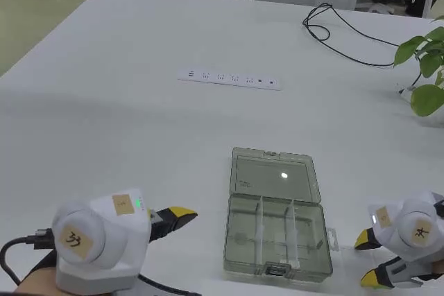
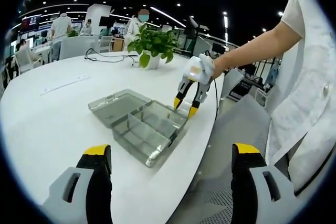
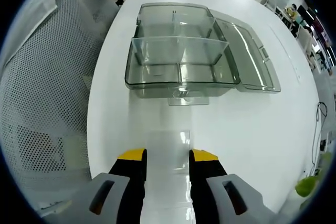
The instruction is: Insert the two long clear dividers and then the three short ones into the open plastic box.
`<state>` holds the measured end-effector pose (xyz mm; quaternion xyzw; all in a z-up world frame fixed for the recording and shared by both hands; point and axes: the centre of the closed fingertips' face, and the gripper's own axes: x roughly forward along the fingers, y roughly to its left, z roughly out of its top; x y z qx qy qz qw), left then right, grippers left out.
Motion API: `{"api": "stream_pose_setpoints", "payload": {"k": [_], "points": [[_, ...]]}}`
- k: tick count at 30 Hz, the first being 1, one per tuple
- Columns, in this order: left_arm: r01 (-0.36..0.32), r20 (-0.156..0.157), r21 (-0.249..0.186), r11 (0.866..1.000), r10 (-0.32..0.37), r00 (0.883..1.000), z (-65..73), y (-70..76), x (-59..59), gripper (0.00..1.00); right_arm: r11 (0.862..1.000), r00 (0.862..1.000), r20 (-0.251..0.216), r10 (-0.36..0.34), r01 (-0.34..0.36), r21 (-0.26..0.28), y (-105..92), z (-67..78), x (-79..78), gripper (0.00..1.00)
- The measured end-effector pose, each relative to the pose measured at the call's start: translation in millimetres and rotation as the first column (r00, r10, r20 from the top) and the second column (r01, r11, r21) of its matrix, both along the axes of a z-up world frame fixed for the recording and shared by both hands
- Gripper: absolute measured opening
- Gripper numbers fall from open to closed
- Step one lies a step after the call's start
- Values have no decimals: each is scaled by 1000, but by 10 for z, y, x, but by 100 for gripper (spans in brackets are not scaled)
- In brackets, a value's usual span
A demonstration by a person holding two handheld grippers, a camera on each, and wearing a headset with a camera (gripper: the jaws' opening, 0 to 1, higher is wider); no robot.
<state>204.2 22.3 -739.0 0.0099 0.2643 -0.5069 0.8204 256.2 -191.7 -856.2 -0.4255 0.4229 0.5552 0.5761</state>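
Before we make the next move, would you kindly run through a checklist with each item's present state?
1. Lid of the plastic box open and lying flat: ok.
2. Two long dividers standing inside the box: ok.
3. Short dividers located: cannot tell; clear pieces are hard to make out here.
4. Left gripper open, nothing between its jaws: ok.
5. Right gripper open and aimed at the box's side: ok.
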Motion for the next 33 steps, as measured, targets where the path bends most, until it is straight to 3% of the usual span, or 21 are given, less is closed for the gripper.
{"api": "stream_pose_setpoints", "payload": {"k": [3, 8, 12, 18, 20, 25, 27, 28, 33], "points": [[-6, -4, -1, 1000, 6, 1000, 6, 5, 11, 97, 1000, 1000, 3, -8, 8, 9, -3, 30, -33, 33], [-13, -11, -8, 1000, 13, 1000, 53, -14, 44, 95, 999, 999, 46, -24, 22, 42, 38, 217, -44, 33], [-44, -22, -38, 998, 43, 999, 139, -58, 124, 93, 996, 994, 103, -23, 15, 83, 134, 483, -61, 33], [-84, -77, -132, 988, 74, 994, 342, -223, 231, 88, 990, 985, 170, -23, -2, 144, 376, 904, -119, 33], [-105, -116, -168, 980, 86, 989, 409, -289, 276, 84, 986, 982, 187, -22, -9, 164, 475, 1045, -146, 33], [-124, -176, -240, 963, 82, 981, 562, -459, 348, 76, 977, 974, 225, -22, -27, 213, 744, 1353, -215, 33], [-129, -222, -257, 958, 72, 972, 584, -533, 339, 72, 973, 971, 240, -18, -39, 229, 853, 1453, -245, 33], [-134, -262, -267, 954, 62, 963, 590, -579, 320, 68, 971, 969, 246, -15, -45, 236, 917, 1507, -268, 33], [-160, -342, -289, 944, 54, 938, 585, -689, 317, 53, 966, 959, 283, 3, -76, 249, 1125, 1685, -309, 33]]}}
